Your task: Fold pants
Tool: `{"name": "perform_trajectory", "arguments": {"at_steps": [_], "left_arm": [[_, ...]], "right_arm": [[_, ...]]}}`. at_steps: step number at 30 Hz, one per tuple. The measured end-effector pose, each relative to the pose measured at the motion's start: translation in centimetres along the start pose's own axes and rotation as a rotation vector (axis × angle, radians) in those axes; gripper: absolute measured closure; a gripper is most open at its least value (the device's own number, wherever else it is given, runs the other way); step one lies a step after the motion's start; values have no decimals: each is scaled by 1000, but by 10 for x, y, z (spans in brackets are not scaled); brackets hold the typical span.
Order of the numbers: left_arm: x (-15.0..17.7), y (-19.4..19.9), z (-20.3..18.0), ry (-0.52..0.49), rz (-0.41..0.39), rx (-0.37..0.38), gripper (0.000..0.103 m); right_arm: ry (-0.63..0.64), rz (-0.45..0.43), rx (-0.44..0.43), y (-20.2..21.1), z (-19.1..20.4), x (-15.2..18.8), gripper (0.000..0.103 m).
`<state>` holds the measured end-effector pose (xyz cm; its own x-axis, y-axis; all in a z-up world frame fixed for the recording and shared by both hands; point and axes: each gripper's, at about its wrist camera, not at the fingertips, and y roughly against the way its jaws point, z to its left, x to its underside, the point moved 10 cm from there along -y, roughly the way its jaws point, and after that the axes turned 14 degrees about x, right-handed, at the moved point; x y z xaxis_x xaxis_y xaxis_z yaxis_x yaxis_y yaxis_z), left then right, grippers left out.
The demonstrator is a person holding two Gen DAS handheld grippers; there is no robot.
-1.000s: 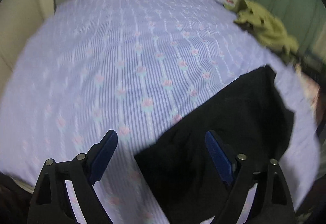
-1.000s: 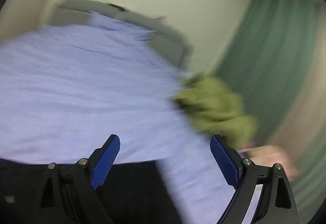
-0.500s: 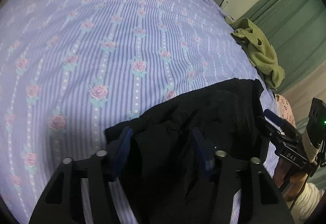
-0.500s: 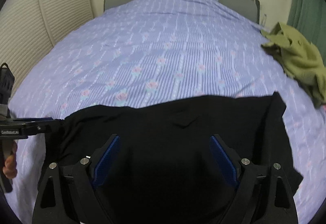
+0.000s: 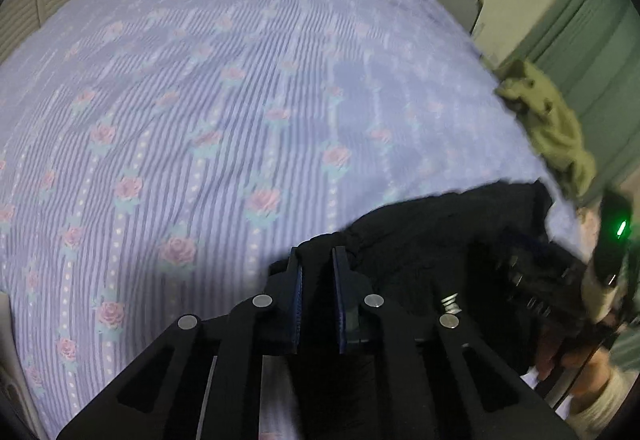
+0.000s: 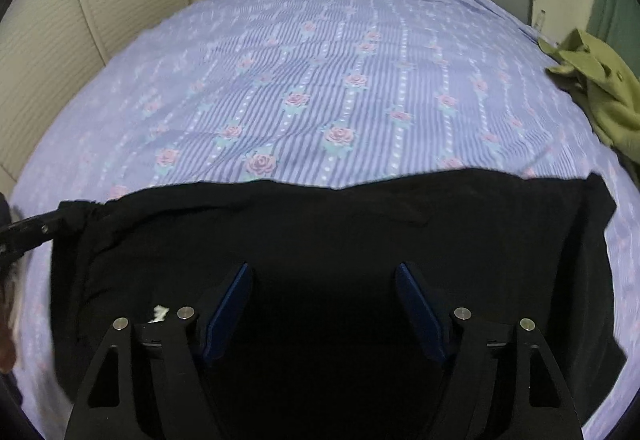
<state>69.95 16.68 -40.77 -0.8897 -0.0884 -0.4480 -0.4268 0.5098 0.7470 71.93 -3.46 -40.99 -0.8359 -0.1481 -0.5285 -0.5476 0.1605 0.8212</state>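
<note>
Black pants (image 6: 360,232) — spread crosswise over the near end of the bed (image 6: 320,80), far edge fairly straight, left corner bunched and lifted (image 5: 340,240) — right corner lying flat.

1. The left gripper (image 5: 316,264) has a black frame of angular struts with triangular cut-outs.
2. Its two fingers (image 5: 297,304) carry flat dark-blue pads, and four round silver screws sit on the links behind them.
3. The right gripper (image 6: 324,288) has the same black frame, blue pads and four silver screws.
4. A small white scrap shows beside its left screws.
5. In the left view, the right gripper's body bears a green light and white lettering too blurred to read.
6. The right hand (image 5: 568,356) shows bare skin and a pale cuff.
</note>
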Motion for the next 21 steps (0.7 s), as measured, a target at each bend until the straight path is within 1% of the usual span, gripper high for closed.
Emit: {"name": "perform_trajectory", "arguments": {"at_steps": [1, 2, 4, 5, 6, 7, 8, 10, 11, 13, 15, 17, 19, 21], "left_arm": [[3, -4, 2, -14, 9, -27, 86], [4, -6, 3, -21, 14, -56, 78], [1, 1, 4, -18, 2, -117, 67], [-2, 10, 3, -30, -20, -154, 62], [-4, 21, 0, -47, -48, -182, 60], [-8, 35, -6, -74, -89, -209, 51], [-10, 47, -14, -107, -117, -230, 44], [-6, 68, -41, -208, -149, -235, 41], [1, 74, -58, -262, -145, -225, 41], [17, 75, -85, -336, -120, -204, 41], [44, 68, -115, -394, -80, -170, 41], [69, 59, -135, -436, -45, -146, 41], [93, 44, -156, -480, -3, -143, 41], [115, 31, -172, -526, 31, -133, 41]], "right_arm": [[8, 3, 9, -3, 0, -2, 28], [11, 10, 12, -5, -1, -2, 28], [-4, -1, 16, 3, -10, -2, 28], [-17, -30, 28, 14, -18, -3, 28], [-31, -66, 45, 28, -27, -2, 28], [-51, -105, 56, 46, -40, 1, 28], [-70, -130, 56, 60, -50, 4, 28], [-115, -175, 61, 91, -76, 17, 28], [-136, -182, 72, 104, -91, 28, 28], [-181, -184, 92, 124, -120, 52, 28], [-212, -141, 128, 133, -149, 82, 28], [-223, -93, 127, 135, -165, 112, 28], [-227, -36, 113, 132, -177, 142, 28], [-238, 27, 77, 124, -183, 167, 28]]}}
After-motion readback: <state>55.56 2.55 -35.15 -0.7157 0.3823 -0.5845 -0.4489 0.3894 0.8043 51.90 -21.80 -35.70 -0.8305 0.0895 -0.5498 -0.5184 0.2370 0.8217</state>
